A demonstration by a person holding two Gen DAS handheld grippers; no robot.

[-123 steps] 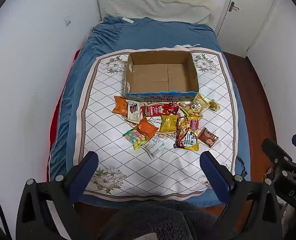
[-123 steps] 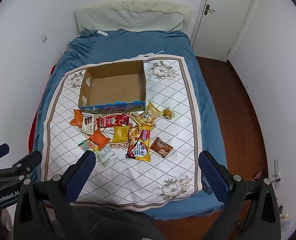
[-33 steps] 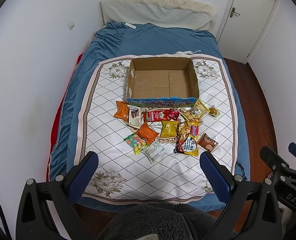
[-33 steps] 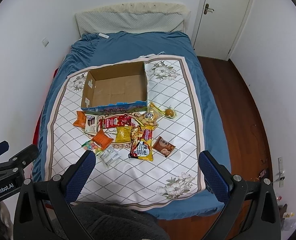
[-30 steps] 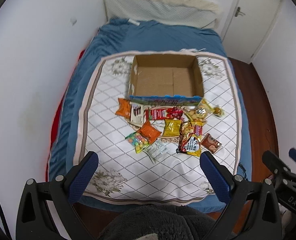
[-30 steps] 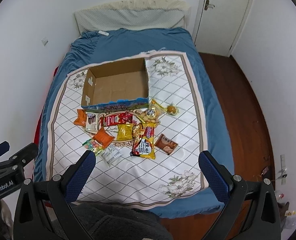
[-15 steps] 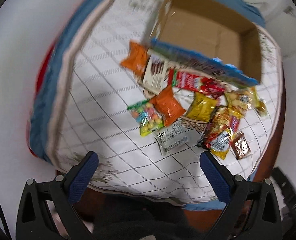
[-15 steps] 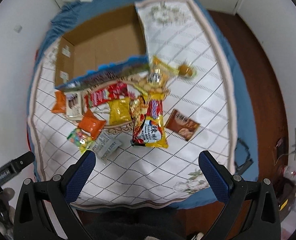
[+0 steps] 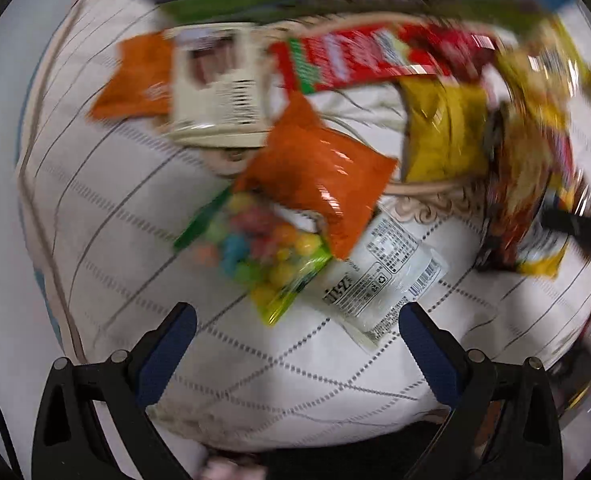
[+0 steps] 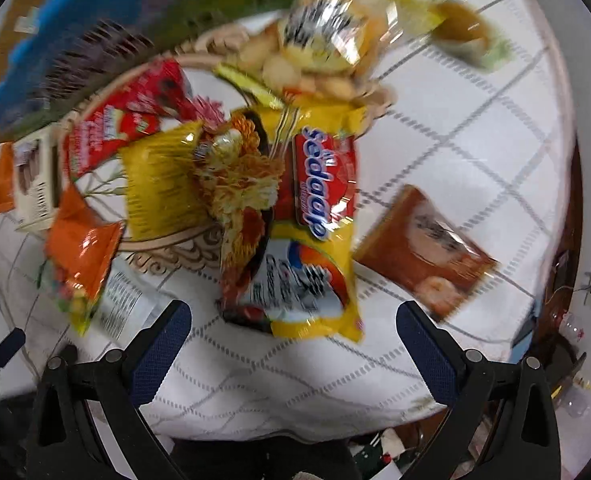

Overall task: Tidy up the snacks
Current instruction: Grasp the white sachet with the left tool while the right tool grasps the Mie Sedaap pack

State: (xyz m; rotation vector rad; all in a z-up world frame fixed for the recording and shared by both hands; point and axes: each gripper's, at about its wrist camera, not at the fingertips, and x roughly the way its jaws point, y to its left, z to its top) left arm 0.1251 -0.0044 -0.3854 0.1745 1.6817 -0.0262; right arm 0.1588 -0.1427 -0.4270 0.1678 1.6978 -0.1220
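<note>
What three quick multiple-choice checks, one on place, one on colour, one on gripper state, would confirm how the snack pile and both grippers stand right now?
1. Where does the crinkly orange foil packet lie?
A. overlapping the clear bag of coloured candy balls
B. inside the cardboard box
C. alone on the floor

2. What colour is the flat packet lying apart to the right of the big yellow noodle packet?
A. blue
B. brown
C. white

3. How does the right gripper stand?
A. shut on a packet
B. open, holding nothing
C. out of view

Answers:
1 A, its lower corner covers the candy bag's top.
2 B, its wrapper is brown with a gap of white quilted cloth between it and the noodles.
3 B, both blue pads are wide apart with only cloth and packets beyond them; the left gripper looks the same.
</note>
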